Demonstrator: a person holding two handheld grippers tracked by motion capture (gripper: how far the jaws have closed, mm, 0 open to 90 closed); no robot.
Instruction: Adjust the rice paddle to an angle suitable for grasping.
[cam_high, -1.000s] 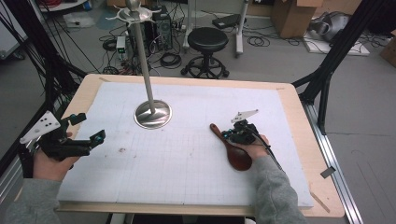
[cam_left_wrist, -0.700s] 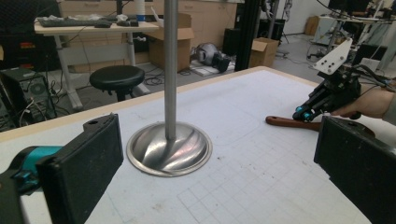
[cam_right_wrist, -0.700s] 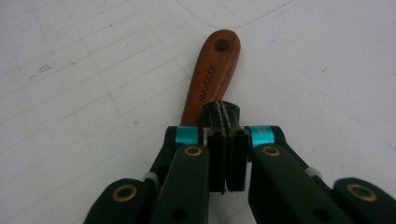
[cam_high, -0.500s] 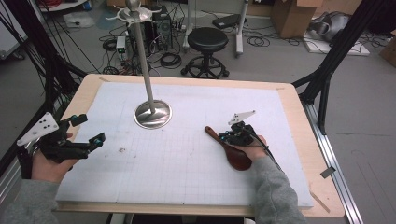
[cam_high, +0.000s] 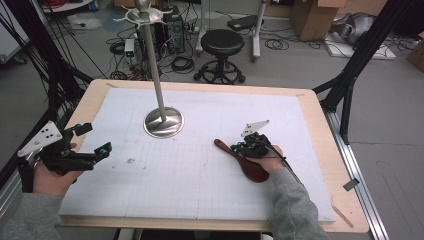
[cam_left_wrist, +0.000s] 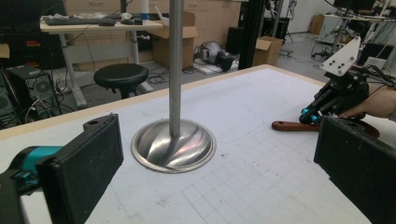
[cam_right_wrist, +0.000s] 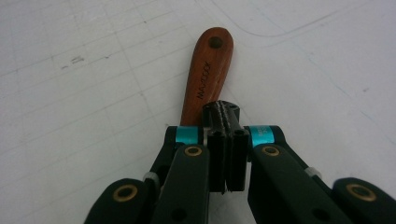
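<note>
Right gripper (cam_high: 242, 148) is down on the white gridded foam mat (cam_high: 200, 200) toward the right side of the wooden desk (cam_high: 320, 130), jaws pressed together over the handle of the dark reddish-brown wooden spoon (cam_high: 245, 161). In the right gripper view the pads meet with almost no gap; whether they actually pinch the handle or just sit on top of it, can't tell. Handle end has a hole and printed lettering, pointing away from the jaws. Spoon lies flat on the mat, bowl toward the near edge under the right hand (cam_high: 267, 160).

Left gripper (cam_high: 92, 140) sits over the left edge, near corner side, jaws spread wide, nothing between them.

Polished steel stand with round domed base (cam_high: 163, 122) stands upright toward the far-left part of the mat, well apart from the spoon.
</note>
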